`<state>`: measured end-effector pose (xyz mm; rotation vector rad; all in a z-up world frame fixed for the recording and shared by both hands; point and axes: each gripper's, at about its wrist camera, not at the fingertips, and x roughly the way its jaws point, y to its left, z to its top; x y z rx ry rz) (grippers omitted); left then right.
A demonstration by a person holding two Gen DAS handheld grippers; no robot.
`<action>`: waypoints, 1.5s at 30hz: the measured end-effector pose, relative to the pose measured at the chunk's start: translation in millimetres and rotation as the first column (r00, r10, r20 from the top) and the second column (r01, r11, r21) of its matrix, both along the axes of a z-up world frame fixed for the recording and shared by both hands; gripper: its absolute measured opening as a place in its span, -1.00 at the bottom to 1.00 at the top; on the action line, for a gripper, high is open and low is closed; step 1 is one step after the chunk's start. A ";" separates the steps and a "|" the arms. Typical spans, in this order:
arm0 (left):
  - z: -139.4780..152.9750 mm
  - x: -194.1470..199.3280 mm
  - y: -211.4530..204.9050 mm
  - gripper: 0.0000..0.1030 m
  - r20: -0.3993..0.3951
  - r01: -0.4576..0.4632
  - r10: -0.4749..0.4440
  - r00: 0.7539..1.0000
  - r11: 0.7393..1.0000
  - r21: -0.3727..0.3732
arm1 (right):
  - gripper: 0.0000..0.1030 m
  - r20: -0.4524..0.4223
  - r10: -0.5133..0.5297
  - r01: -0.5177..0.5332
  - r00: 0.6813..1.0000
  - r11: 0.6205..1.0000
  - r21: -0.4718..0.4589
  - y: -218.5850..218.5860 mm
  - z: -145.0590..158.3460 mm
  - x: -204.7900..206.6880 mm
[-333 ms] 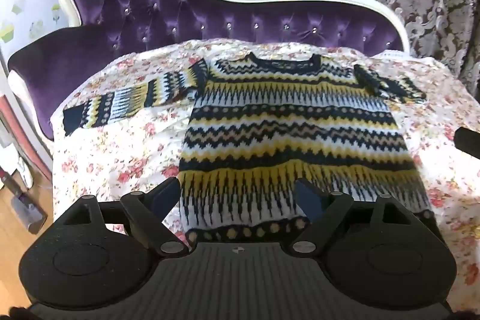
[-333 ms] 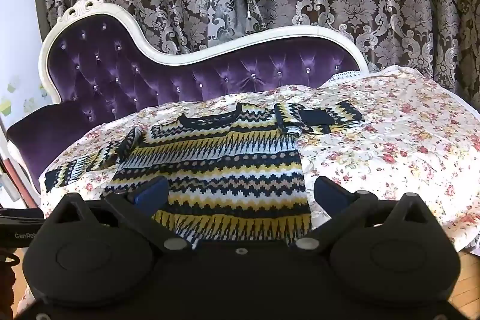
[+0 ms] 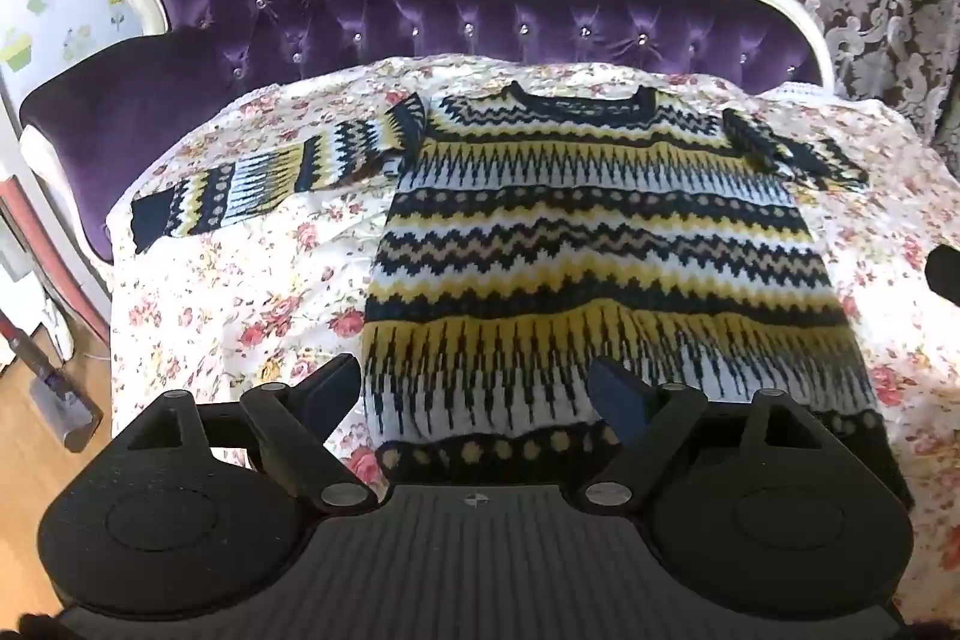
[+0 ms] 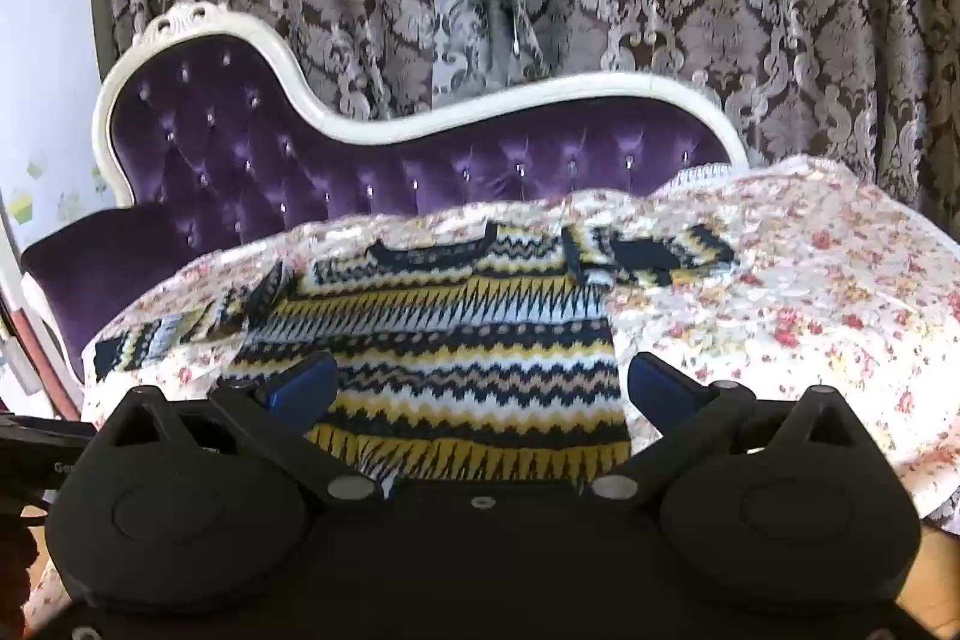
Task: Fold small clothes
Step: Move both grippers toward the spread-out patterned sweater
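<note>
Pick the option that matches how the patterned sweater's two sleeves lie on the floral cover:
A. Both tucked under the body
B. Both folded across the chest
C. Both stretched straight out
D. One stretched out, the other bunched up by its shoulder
D: the sweater has one sleeve stretched out flat over the floral cover, while the other sleeve is bunched by its shoulder.

Support: a purple tufted sofa (image 3: pixel 336 10) with a white curved frame.
Cover: a white sheet with small red and yellow flowers (image 3: pixel 252 304) lies over the seat and hangs over the front edge.
On the cover: one knitted sweater (image 3: pixel 600 244) with navy, yellow and white zigzag stripes lies flat, the neck toward the sofa back.
Left sleeve (image 3: pixel 252 187): stretched out to the side, flat on the sheet.
Right sleeve (image 4: pixel 654 253): folded and bunched near the shoulder.
</note>
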<state>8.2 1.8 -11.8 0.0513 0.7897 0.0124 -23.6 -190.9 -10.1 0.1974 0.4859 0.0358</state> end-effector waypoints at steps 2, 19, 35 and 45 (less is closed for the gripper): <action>-1.2 0.5 0.8 0.60 -0.008 -0.004 0.004 1.000 1.000 -0.002 | 0.99 -0.016 0.007 -0.007 1.000 1.000 0.007 1.3 -2.4 0.3; -6.3 2.4 0.0 0.60 -0.035 -0.031 0.032 0.999 0.999 0.032 | 0.99 -0.116 0.066 -0.061 0.991 0.997 0.039 6.8 -9.3 5.8; -7.4 2.3 0.1 0.61 -0.034 -0.036 0.037 0.999 0.999 0.037 | 0.99 -0.144 0.092 -0.085 0.985 0.995 0.059 10.4 -11.8 10.6; -9.3 2.7 -0.7 0.60 -0.043 -0.034 0.035 0.998 0.999 0.028 | 0.99 -0.159 0.103 -0.092 0.982 0.993 0.076 10.9 -14.3 10.8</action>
